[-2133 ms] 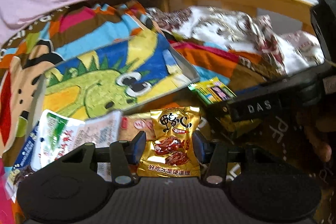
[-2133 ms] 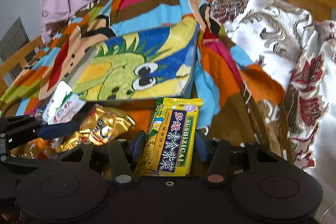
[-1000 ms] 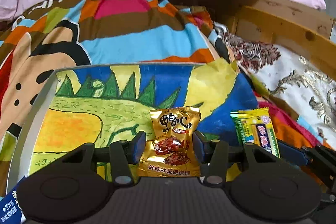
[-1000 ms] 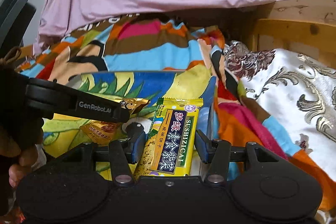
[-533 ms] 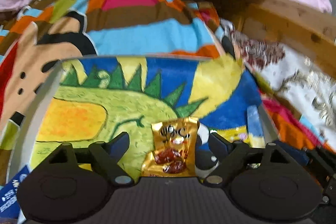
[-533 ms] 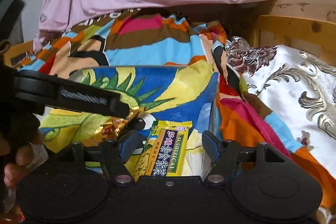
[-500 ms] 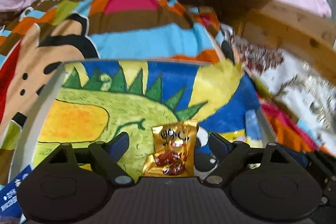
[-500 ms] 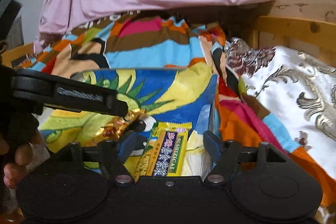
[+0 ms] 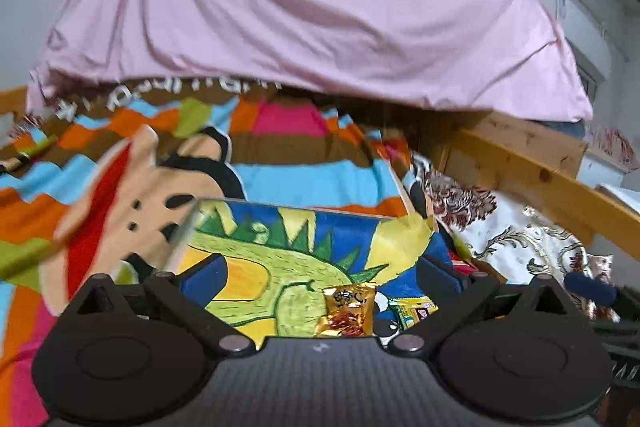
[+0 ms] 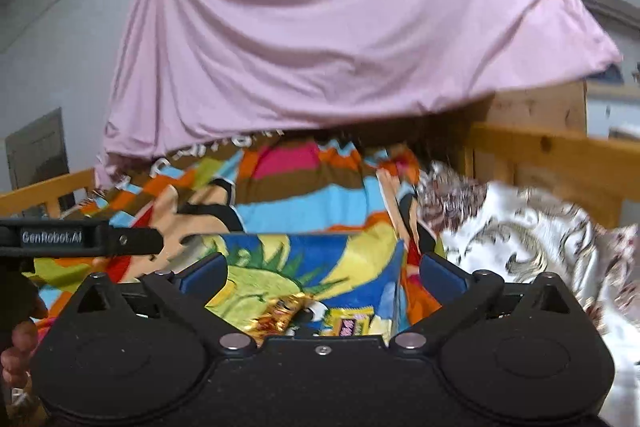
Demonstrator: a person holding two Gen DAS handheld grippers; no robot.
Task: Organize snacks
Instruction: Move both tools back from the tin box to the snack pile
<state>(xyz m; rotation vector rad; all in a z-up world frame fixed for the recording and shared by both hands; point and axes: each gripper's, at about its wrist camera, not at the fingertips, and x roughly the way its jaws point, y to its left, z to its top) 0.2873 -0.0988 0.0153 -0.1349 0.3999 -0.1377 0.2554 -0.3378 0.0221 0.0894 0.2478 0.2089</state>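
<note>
A: What fills the upper half of both views?
B: A pink sheet (image 9: 312, 7), hung as a drape. Below it lies a striped cartoon blanket (image 9: 280, 155), and at the right of frame a white floral cover (image 10: 532, 239) beside a wooden bed rail (image 9: 560, 187).

A: Where is the container?
B: At lower centre: a shallow tray (image 9: 288, 209) lined with a green dinosaur drawing on blue and yellow. Its far rim runs across the middle of the left wrist view.

A: And the snacks?
B: Both lie inside the tray, at its near right. The gold snack packet (image 9: 347, 310) sits just left of the yellow-green biscuit packet (image 9: 412, 309); in the right wrist view they appear again at bottom centre, gold (image 10: 280, 313) and yellow (image 10: 348, 323).

A: State of the fingers?
B: The left gripper (image 9: 320, 275) is opening, its blue fingers (image 9: 204, 279) spread wide and touching neither packet. The right gripper (image 10: 322, 273) is likewise opening, released, nothing pressed between its fingers (image 10: 442, 277).

A: Anything else?
B: A person's hand (image 10: 16, 355) shows at the lower left of the right wrist view.
</note>
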